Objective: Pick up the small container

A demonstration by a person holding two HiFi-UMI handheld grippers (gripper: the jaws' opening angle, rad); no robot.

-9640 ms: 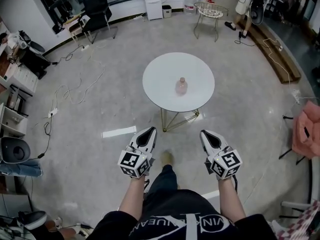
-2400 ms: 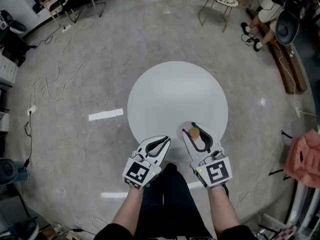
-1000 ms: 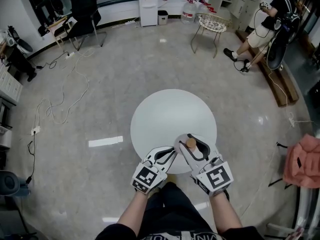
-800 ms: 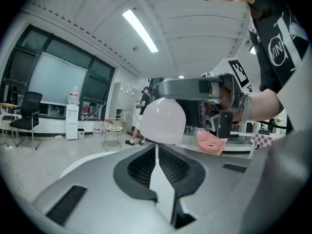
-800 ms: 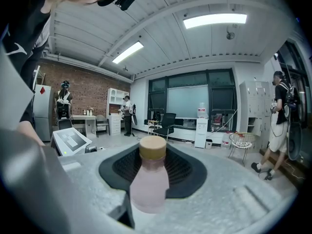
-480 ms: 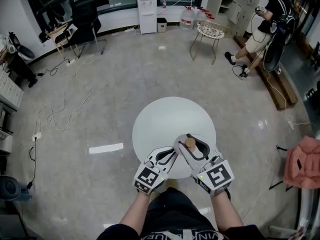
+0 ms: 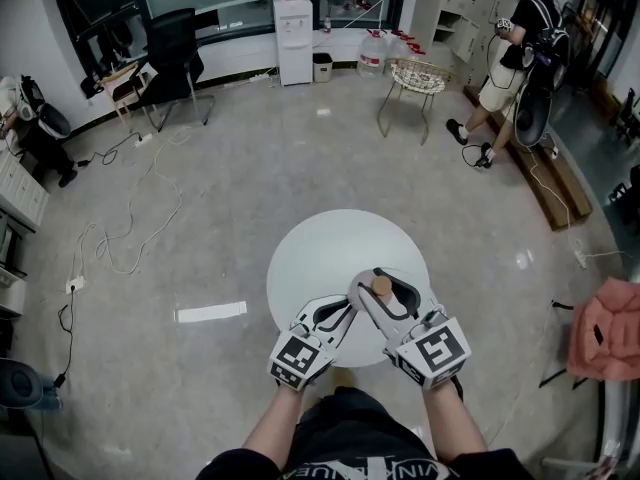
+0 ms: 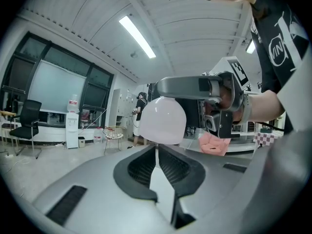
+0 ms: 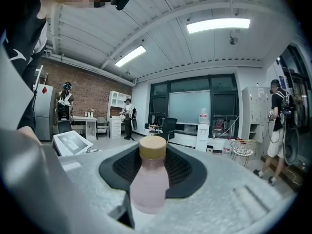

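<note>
You are holding both grippers side by side, nearly level, over the round worktop's near edge. Your right gripper's jaws are clamping the one small container, upright in the air. Your left gripper's jaws are resting together, empty. Bare floor is ringing the worktop.

open floor all round the white table

The pale grey moulded left gripper and right gripper have black ribbed jaw linings, and each carries 1 white cube printed with black square markers. The person wears a black short-sleeved T-shirt with white lettering and dark trousers.
</note>
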